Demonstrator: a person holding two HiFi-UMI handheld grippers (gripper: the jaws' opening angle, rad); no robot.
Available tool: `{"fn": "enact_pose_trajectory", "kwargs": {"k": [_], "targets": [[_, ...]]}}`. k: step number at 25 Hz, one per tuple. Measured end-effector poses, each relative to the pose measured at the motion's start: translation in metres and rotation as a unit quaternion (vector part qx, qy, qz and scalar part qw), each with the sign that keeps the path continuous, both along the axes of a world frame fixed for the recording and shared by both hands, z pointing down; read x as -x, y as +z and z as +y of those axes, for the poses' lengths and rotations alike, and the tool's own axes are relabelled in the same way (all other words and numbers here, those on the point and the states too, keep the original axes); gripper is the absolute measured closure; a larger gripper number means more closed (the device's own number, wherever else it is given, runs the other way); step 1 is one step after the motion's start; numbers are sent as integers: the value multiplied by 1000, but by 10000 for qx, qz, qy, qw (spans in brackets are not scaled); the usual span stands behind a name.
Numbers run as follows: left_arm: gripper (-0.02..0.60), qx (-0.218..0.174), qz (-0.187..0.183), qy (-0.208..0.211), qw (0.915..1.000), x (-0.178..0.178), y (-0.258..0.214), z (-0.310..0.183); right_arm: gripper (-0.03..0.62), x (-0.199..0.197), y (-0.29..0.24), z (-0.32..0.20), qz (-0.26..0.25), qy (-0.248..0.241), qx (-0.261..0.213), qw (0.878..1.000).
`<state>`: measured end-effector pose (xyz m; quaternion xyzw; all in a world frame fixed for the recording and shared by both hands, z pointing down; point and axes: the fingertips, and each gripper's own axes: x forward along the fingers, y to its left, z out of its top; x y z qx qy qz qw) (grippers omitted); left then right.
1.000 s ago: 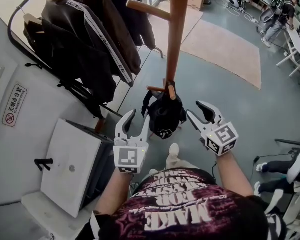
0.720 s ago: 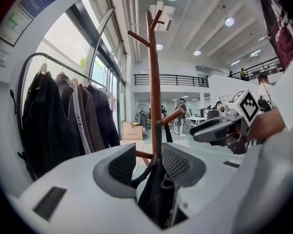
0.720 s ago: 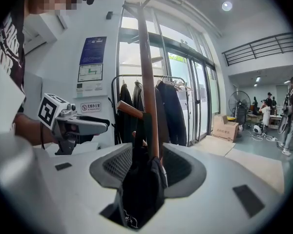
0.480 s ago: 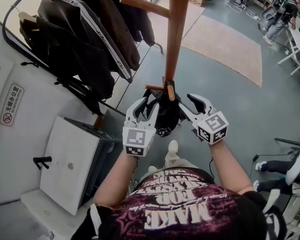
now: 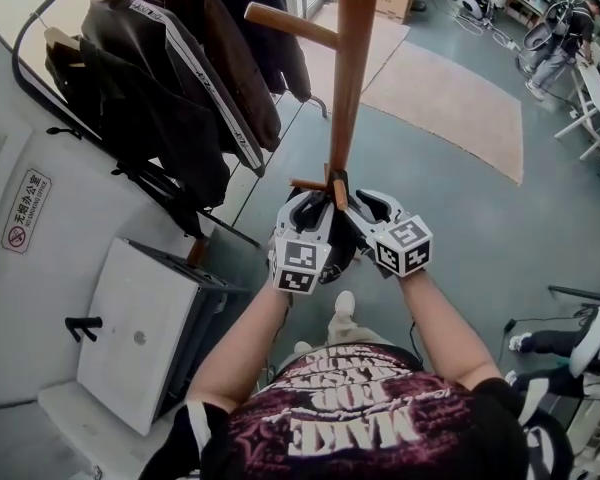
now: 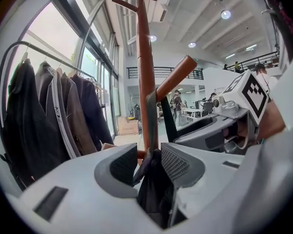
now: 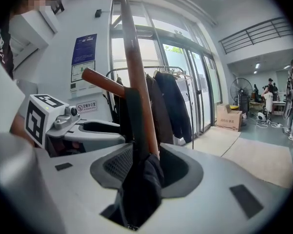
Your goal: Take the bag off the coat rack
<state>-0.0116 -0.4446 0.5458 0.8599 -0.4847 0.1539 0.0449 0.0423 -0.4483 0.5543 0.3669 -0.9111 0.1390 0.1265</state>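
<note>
The black fabric bag [image 5: 345, 248] hung from a low peg of the brown wooden coat rack [image 5: 352, 58], not yet lifted; gripping and unhooking remained. Both forearms reached forward side by side, tipped slightly down. The left tool [image 6: 149, 161], jaws just closing, straddled bag fabric unclamped. The right tool [image 7: 144, 162] stood likewise apart around it, with the pole just beyond.

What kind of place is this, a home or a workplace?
Probably a workplace, an open office or lab entrance: a wooden coat rack, hung jackets beside glass doors, and desks with people further back.
</note>
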Motion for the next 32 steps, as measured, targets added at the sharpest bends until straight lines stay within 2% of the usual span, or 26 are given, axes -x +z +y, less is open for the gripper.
{"fn": "enact_pose_trajectory", "kwargs": {"k": [1, 5, 6, 11, 15, 20, 26, 32], "targets": [[432, -17, -19, -32, 10000, -2, 2, -2, 422, 0, 1, -1, -40, 33, 23, 10000], [537, -171, -56, -71, 9998, -9, 3, -5, 449, 5, 5, -8, -191, 101, 98, 9997], [543, -205, -61, -88, 9997, -9, 3, -6, 459, 7, 7, -9, -179, 101, 102, 9997], [557, -184, -14, -252, 9995, -6, 4, -6, 542, 11, 7, -7, 61, 222, -145, 9996], [567, -168, -38, -350, 9992, -7, 2, -11, 582, 9, 3, -8, 222, 427, -272, 9985], [571, -132, -80, -397, 9991, -4, 2, -3, 585, 4, 2, -1, 21, 562, -140, 9983], [572, -45, 212, -393, 9990, 2, -20, 9, 585, -1, -13, 4, -206, 545, -62, 9983], [572, -220, 422, -339, 9983, 2, -57, 25, 585, -5, -48, 19, -354, 456, -279, 9979]]}}
